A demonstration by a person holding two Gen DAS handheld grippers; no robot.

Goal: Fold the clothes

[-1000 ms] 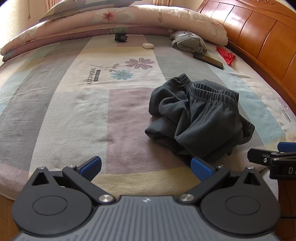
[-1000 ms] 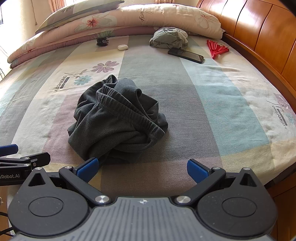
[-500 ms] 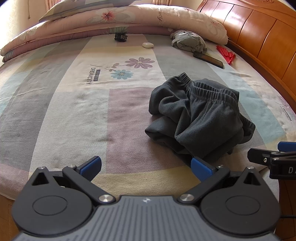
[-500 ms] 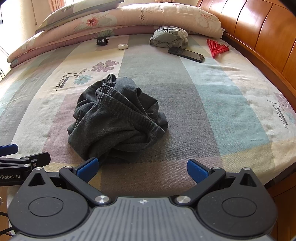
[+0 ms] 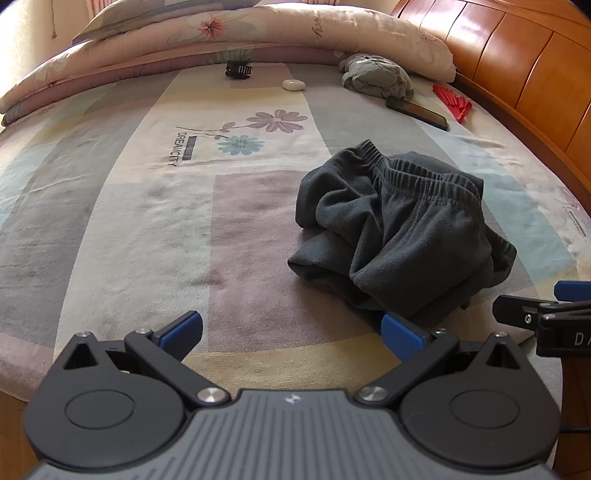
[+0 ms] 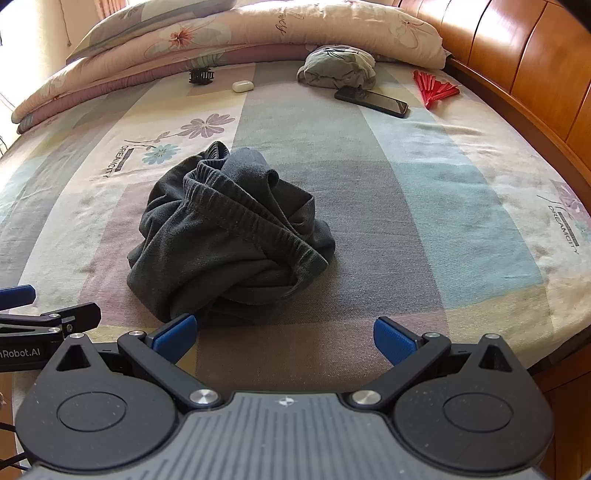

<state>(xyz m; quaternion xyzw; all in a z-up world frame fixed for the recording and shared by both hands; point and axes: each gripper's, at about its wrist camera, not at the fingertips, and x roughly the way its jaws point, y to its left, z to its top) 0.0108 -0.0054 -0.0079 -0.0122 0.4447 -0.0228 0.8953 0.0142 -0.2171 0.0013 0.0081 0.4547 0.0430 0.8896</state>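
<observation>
A crumpled dark grey pair of shorts (image 5: 402, 229) with a ribbed waistband lies in a heap on the bed near its front edge; it also shows in the right wrist view (image 6: 229, 236). My left gripper (image 5: 291, 330) is open and empty, low over the sheet, just left of and in front of the heap. My right gripper (image 6: 286, 334) is open and empty, just in front of the heap's right side; its left fingertip (image 6: 177, 332) is close to the cloth. Each gripper shows at the edge of the other's view.
The bed has a patchwork sheet (image 5: 147, 221) and a wooden headboard (image 5: 517, 74) on the right. At the far end lie folded quilts (image 6: 258, 29), a grey-green bundled garment (image 6: 336, 70), a phone (image 6: 373, 101), a red fan (image 6: 436, 86), a white earbud case (image 6: 242, 86) and a black hair clip (image 6: 201, 75).
Both grippers have stayed almost still and open. The shorts have not moved.
</observation>
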